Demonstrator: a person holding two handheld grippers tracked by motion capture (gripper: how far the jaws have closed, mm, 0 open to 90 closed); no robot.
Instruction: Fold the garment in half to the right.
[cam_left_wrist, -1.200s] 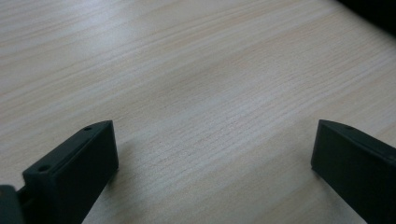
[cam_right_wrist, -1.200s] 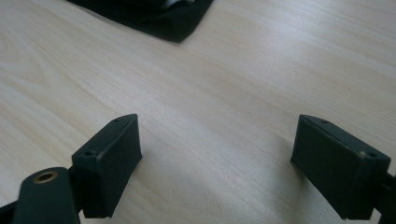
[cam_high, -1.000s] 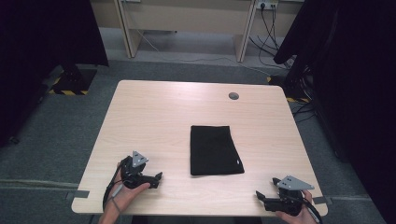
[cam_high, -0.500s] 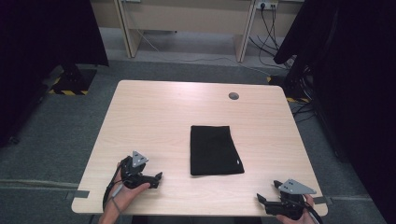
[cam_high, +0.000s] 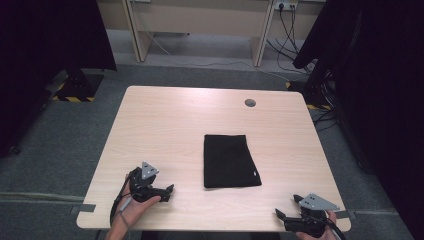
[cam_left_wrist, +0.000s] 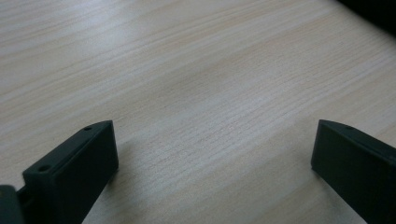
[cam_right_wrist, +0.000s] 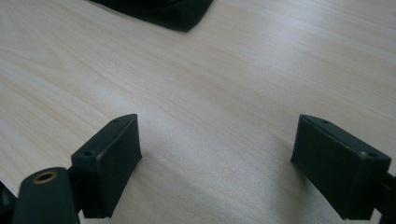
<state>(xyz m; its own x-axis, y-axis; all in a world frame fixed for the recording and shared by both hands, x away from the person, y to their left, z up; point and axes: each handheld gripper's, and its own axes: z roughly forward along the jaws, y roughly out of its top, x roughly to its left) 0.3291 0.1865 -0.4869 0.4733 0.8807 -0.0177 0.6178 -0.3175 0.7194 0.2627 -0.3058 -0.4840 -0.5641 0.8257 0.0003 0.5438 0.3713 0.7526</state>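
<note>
Cloth: we see a flat black folded cloth (cam_high: 230, 160) lying in the middle of the high view, a bit right of centre, on the pale wooden table (cam_high: 170, 125).
Long side: we see its long side run from the upper part of the frame down toward the bottom edge, so a short edge faces us.
Left gripper: our left gripper (cam_high: 165, 190) sits at the lower left of the high view, resting low on the table.
Left jaws: in the left gripper view we see the two black jaws standing wide apart with bare wood between them, holding nothing.
Right gripper: our right gripper (cam_high: 286, 216) sits at the lower right of the high view, near the table's bottom edge.
Right jaws: in the right gripper view we see them spread wide too, with nothing between them.
Way to the cloth: from the left gripper the cloth lies up and to the right; from the right gripper it lies up and to the left.
Corner: in the right gripper view, one corner of the cloth (cam_right_wrist: 177, 14) shows at the top of the frame.
Nearer hand: we think both are about as near, each to its own bottom corner.
</note>
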